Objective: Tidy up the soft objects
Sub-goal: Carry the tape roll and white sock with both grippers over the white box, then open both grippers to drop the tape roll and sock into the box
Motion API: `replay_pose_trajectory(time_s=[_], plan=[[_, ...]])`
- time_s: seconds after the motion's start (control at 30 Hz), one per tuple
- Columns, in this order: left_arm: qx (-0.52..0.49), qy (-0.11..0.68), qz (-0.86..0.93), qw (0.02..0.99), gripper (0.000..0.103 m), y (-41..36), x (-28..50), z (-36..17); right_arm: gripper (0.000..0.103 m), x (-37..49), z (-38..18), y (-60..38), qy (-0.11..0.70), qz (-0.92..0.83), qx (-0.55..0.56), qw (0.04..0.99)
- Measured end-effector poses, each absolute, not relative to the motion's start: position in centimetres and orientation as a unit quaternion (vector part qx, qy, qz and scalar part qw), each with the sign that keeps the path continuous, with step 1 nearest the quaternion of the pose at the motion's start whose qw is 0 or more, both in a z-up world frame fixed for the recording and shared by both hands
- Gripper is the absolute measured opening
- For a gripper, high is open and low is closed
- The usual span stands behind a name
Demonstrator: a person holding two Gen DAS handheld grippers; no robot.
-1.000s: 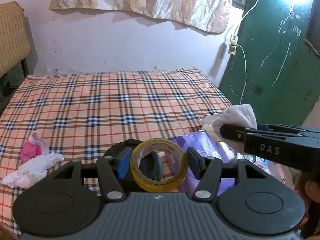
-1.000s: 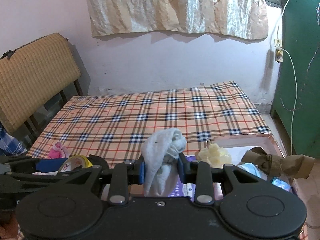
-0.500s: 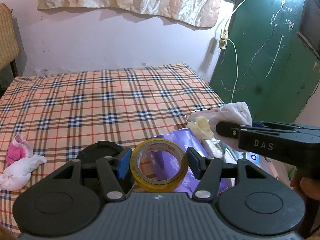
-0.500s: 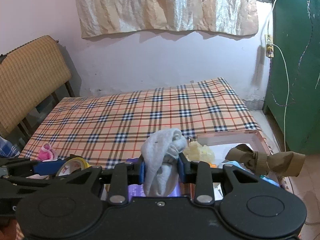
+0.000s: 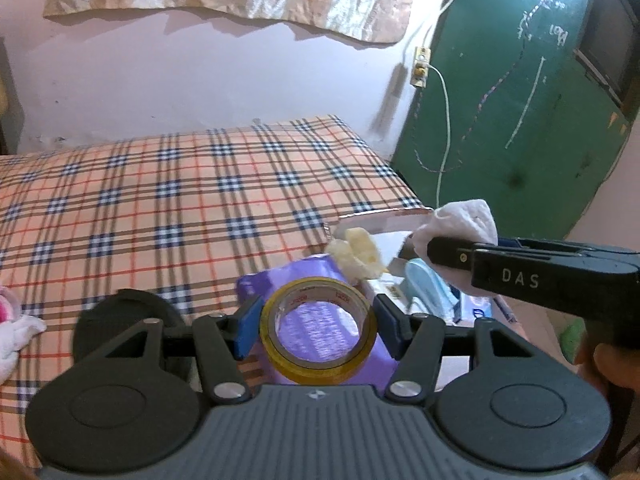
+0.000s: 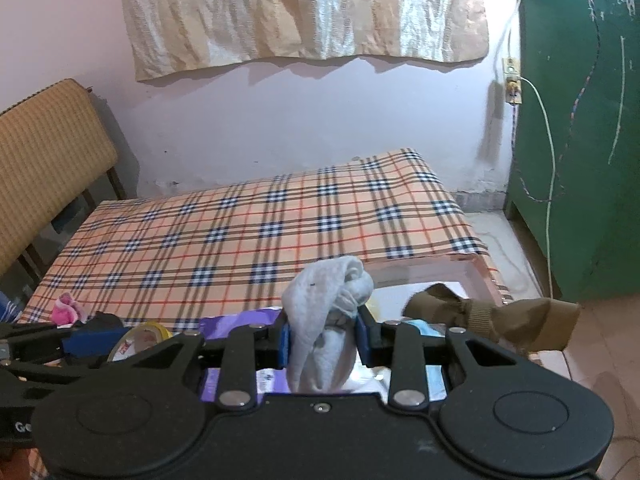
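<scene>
Left wrist: left tool (image 5: 316, 322) pinching glossy yellow tape ring (image 5: 318, 330); right tool (image 6: 324, 338) pinching soft, seemingly knitted white sock (image 6: 326, 320).

Each camera sat just behind its own hand-held gripper, looking forward and downward along the fingers at close range. Both views shared the plaid bed (image 5: 168, 208), the open box (image 6: 476, 276) at its near corner and the green door (image 6: 580, 140).

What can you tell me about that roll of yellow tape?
The roll of yellow tape is a glossy ring with red print on its inner core and an open middle showing the purple packet behind. It is tilted, its hole facing the camera, clamped on both sides by the left gripper's blue pads, above the plaid bed's edge.
</scene>
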State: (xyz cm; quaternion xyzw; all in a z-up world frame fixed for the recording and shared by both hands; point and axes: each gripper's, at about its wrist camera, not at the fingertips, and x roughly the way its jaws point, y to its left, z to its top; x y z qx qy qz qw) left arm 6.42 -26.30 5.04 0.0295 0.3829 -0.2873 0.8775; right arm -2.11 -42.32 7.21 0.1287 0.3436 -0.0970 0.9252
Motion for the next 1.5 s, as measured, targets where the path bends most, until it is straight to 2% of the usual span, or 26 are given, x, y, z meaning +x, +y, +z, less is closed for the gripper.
replay_pose_trajectory(time_s=[0.73, 1.0, 1.1, 1.13, 1.17, 1.2, 1.27, 1.5], plan=[[0.043, 0.398, -0.348, 0.848, 0.061, -34.2, 6.5, 2.2, 0.039, -6.2, 4.3, -50.6, 0.358, -0.172, 0.163, 0.903], [0.039, 0.394, -0.367, 0.842, 0.061, -36.1, 6.7, 1.7, 0.04, -5.4, 3.4, -51.7, 0.359, -0.173, 0.167, 0.902], [0.043, 0.386, -0.382, 0.838, 0.066, -36.5, 6.6, 1.6, 0.047, -4.6, 2.9, -52.0, 0.355, -0.172, 0.175, 0.902], [0.044, 0.383, -0.383, 0.839, 0.073, -36.5, 6.5, 1.5, 0.047, -4.4, 2.8, -52.2, 0.351, -0.169, 0.178, 0.904], [0.044, 0.383, -0.384, 0.839, 0.075, -36.4, 6.6, 1.5, 0.051, -4.2, 2.7, -52.3, 0.346, -0.167, 0.181, 0.905], [0.042, 0.383, -0.386, 0.838, 0.075, -36.4, 6.6, 1.5, 0.064, -4.1, 2.6, -52.4, 0.342, -0.165, 0.182, 0.907], [0.042, 0.382, -0.385, 0.839, 0.076, -36.1, 6.5, 1.6, 0.077, -3.9, 2.6, -52.4, 0.336, -0.164, 0.186, 0.909], [0.038, 0.38, -0.351, 0.855, 0.08, -34.3, 6.6, 2.8, 0.077, -4.5, 3.3, -52.0, 0.326, -0.163, 0.185, 0.913]])
